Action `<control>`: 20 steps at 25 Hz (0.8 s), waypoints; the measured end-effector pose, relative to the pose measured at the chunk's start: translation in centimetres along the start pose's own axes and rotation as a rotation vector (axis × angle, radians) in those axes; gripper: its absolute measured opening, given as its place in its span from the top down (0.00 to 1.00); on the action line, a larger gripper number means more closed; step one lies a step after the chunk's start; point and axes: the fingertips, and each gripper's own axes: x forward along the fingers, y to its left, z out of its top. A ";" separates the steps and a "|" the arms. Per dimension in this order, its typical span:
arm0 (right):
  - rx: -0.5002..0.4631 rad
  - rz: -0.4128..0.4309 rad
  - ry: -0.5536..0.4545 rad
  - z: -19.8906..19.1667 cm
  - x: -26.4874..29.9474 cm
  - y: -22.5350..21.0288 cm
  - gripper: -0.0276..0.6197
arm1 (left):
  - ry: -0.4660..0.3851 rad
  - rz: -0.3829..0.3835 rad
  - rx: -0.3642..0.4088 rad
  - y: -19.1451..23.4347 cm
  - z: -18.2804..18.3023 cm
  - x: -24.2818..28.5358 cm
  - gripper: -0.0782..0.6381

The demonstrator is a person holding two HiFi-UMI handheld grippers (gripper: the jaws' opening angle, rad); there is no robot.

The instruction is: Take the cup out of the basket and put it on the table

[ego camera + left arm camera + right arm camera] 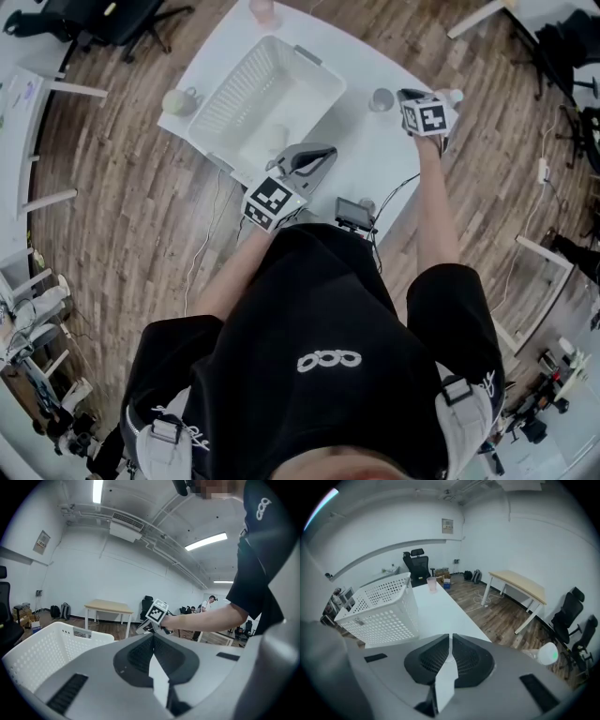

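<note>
Black shirt (319, 356) fills the near part of the head view. Fingers of the left gripper (323, 155) are pressed together on nothing, over the table (370, 155) near its near edge, just beside the basket (225, 98). Those of the right gripper (411, 97) are also together and empty, above the right edge. Just beside them the cup (380, 98) stands upright on the table, long axis vertical, outside the basket. Inside the basket, one pale thing (276, 137) lies by the near wall, too faint to name. A mug (178, 101) sits at the left edge and a pink cup (262, 11) at the far edge.
</note>
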 end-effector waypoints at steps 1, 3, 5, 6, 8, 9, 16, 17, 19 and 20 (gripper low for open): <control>0.005 -0.008 -0.032 0.5 -1.5 0.8 0.90 | -0.008 0.002 0.000 0.2 0.3 -0.4 0.88; 0.021 -0.020 -0.091 1.1 -4.2 2.8 0.90 | -0.022 0.006 -0.002 0.8 0.8 -1.3 0.88; 0.039 -0.019 -0.142 1.4 -6.3 5.4 0.90 | -0.024 0.008 -0.003 1.7 0.9 -2.4 0.88; 0.049 -0.017 -0.162 1.4 -7.1 6.9 0.90 | -0.023 0.007 -0.002 2.2 0.9 -3.0 0.88; 0.060 -0.018 -0.193 1.5 -8.5 9.8 0.91 | -0.036 -0.003 0.005 3.2 1.4 -4.3 0.88; 0.055 -0.022 -0.209 1.9 -9.2 11.2 0.91 | -0.045 -0.009 0.008 3.7 1.8 -5.1 0.88; -0.002 0.019 -0.348 6.6 -13.2 22.6 0.92 | -0.074 -0.020 0.006 7.6 2.7 -12.6 0.88; -0.009 0.022 -0.349 7.0 -13.2 24.1 0.92 | -0.076 -0.018 0.002 8.3 2.7 -13.8 0.88; -0.019 0.028 -0.347 7.6 -13.2 26.8 0.92 | -0.077 -0.015 -0.006 9.4 2.5 -15.9 0.88; -0.019 0.032 -0.347 7.8 -13.2 28.0 0.92 | -0.076 -0.015 -0.009 9.9 2.3 -16.8 0.88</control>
